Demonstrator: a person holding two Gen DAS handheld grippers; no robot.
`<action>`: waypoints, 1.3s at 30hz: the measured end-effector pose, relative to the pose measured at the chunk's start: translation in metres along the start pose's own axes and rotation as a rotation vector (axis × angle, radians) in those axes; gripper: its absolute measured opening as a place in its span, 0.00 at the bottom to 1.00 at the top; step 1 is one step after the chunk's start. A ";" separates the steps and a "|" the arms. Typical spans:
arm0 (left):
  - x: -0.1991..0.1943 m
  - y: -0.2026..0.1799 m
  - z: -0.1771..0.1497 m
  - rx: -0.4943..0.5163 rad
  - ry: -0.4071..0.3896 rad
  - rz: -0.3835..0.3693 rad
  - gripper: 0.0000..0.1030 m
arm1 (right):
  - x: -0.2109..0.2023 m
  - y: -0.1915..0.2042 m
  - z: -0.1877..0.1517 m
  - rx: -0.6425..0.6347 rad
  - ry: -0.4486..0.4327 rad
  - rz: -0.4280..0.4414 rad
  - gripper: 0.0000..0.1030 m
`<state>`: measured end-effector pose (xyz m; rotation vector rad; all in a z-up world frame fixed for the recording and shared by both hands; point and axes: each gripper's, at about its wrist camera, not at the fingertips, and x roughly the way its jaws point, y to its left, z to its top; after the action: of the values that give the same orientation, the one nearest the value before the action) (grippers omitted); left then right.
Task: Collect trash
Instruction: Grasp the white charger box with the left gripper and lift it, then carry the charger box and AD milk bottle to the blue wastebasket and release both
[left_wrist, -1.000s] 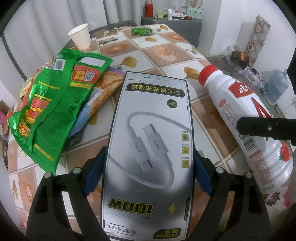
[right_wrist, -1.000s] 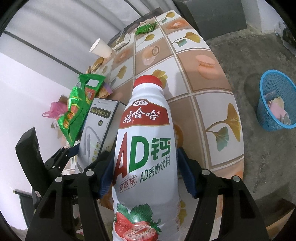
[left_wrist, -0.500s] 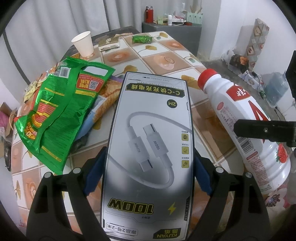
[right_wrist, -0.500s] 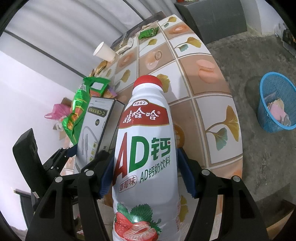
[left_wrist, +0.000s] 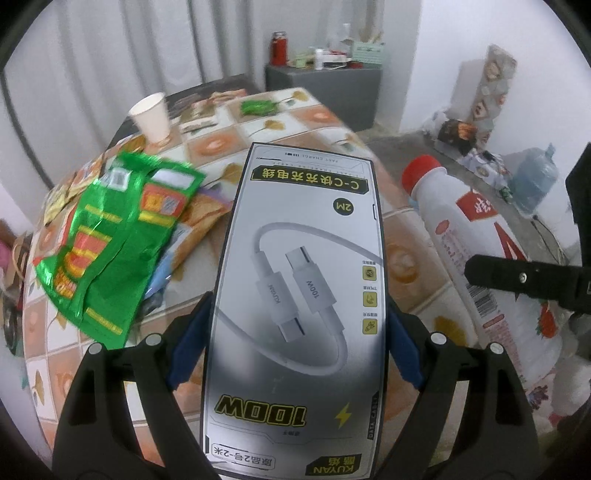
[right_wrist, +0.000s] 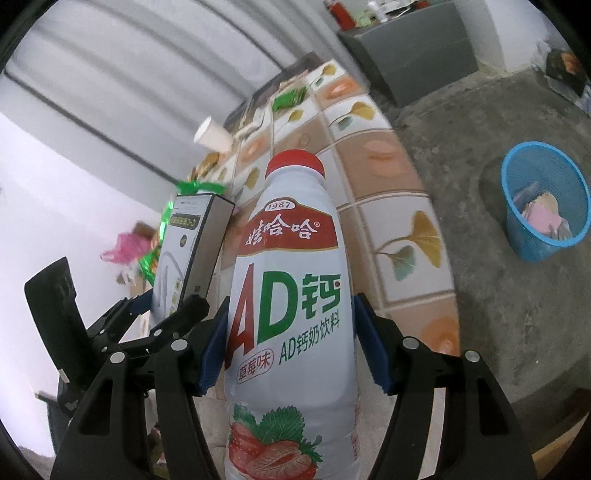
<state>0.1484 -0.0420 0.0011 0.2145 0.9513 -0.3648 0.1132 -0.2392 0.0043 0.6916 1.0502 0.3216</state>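
Observation:
My left gripper is shut on a grey cable box and holds it above the tiled table. My right gripper is shut on a white AD milk bottle with a red cap, raised off the table. The bottle also shows in the left wrist view, and the box in the right wrist view. A blue trash basket stands on the floor to the right of the table.
On the table lie a green snack bag, other wrappers, a white paper cup and a small green packet. A grey cabinet and a water jug stand behind.
Both grippers have lifted their loads and pulled back from the table. The table and the basket now sit lower and farther off in both views.

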 end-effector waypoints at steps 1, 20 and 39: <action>-0.001 -0.008 0.003 0.016 -0.003 -0.008 0.79 | -0.008 -0.007 -0.003 0.014 -0.020 0.006 0.61; 0.006 -0.158 0.042 0.200 -0.045 -0.180 0.79 | -0.111 -0.113 -0.035 0.201 -0.239 -0.010 0.61; 0.129 -0.258 0.113 0.212 0.160 -0.389 0.79 | -0.151 -0.268 -0.036 0.542 -0.336 -0.218 0.61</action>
<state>0.1990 -0.3442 -0.0467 0.2543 1.1133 -0.8186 -0.0104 -0.5098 -0.0802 1.0615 0.8798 -0.2763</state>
